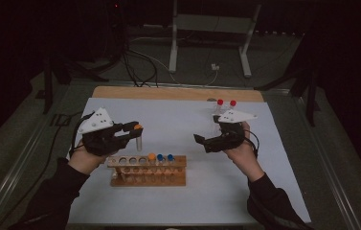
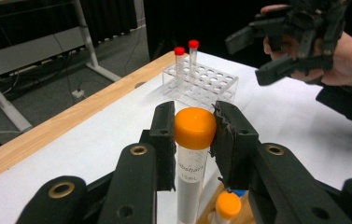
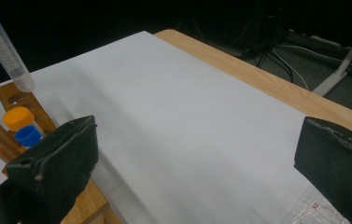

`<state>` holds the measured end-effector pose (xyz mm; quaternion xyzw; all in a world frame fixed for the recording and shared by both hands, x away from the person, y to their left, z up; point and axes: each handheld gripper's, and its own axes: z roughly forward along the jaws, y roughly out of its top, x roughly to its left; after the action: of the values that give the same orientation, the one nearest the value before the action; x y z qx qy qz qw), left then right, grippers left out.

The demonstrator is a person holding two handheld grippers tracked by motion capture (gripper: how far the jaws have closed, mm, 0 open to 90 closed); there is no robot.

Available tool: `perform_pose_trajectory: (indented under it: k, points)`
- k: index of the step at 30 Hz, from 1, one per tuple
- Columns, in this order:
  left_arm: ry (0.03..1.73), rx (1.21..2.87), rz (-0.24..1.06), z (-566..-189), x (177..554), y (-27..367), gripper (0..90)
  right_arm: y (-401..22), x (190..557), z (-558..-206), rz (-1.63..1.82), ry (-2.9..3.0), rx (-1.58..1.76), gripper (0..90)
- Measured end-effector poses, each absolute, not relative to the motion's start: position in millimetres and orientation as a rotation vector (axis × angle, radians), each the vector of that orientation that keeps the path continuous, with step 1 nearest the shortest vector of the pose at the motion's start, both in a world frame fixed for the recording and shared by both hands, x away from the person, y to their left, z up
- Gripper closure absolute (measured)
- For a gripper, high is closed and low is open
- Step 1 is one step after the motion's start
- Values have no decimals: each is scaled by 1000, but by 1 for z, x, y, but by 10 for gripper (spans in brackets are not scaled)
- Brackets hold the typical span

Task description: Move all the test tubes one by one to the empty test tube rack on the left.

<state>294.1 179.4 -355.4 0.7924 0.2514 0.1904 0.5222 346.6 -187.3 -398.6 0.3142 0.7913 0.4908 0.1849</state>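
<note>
Jaws of the left gripper (image 2: 193,140) pinch the orange cap of a clear centrifuge tube (image 2: 191,177), one pad on each side of the cap, and the tube hangs upright below them. In the high view that tube (image 1: 139,139) is held in the air just above the left end of a wooden tube rack (image 1: 148,171), which stands near the surface's near edge, left of its middle. The right gripper view shows the tube's tapered tip (image 3: 23,83) poised over an empty hole at the end of the rack (image 3: 22,100), not yet inside it.

In the wooden rack stand an orange-capped tube (image 1: 152,157) and two blue-capped tubes (image 1: 165,157) side by side toward its right end; the holes to their left are open.

Toward the far right corner of the white sheet (image 1: 178,124) covering the surface stands a clear plastic rack (image 2: 204,84) holding two red-capped tubes (image 2: 186,53) at its far end; its other holes are free.

The right gripper (image 1: 211,139) is held above the sheet right of the surface's middle, near the clear rack, its jaws spread wide with nothing between them.
</note>
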Motion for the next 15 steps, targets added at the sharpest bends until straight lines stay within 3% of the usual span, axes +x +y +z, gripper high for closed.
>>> perform_pose_trajectory:
  k: [15]
  points:
    - [625, 1927, 381, -400, 288, 175, 716, -189, 346, -399, 1374, 2239, 877, 0]
